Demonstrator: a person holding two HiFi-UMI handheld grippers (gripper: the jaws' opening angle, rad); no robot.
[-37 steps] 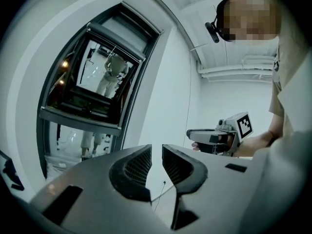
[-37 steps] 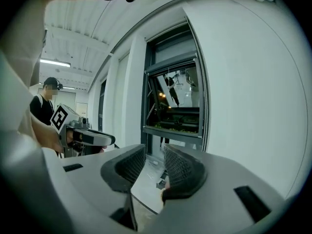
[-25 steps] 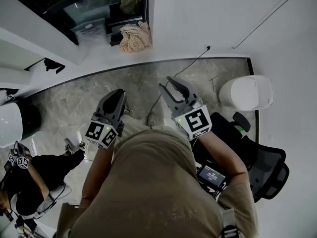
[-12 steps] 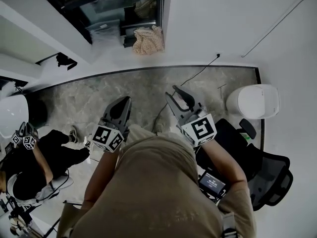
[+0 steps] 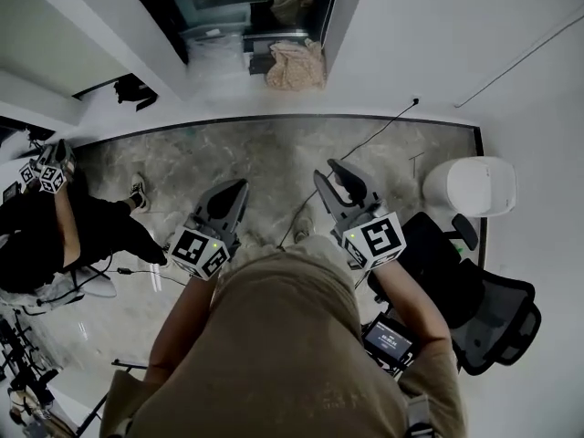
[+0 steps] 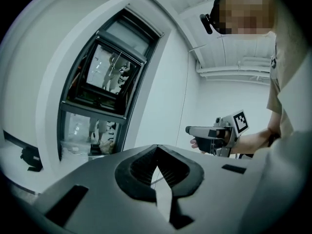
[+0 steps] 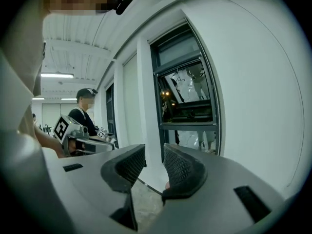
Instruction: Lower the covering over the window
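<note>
The window (image 5: 246, 3) is set in the white wall straight ahead of the person, well beyond both grippers. A pale band (image 6: 124, 33) fills the top of its dark frame; whether that is the covering I cannot tell. The left gripper (image 5: 239, 187) has its jaws closed together with nothing in them. The right gripper (image 5: 328, 169) holds its jaws apart and empty. Both point toward the window above the grey stone floor (image 5: 255, 153).

Behind the lower pane stands a clear tub (image 5: 214, 48), its contents too blurred to name, with a beige bag (image 5: 294, 64) just beside it. A white bin (image 5: 470, 185) stands near the right wall, its lid shut, next to a black office chair (image 5: 484, 308). Another person (image 5: 55, 235) in black is at the left.
</note>
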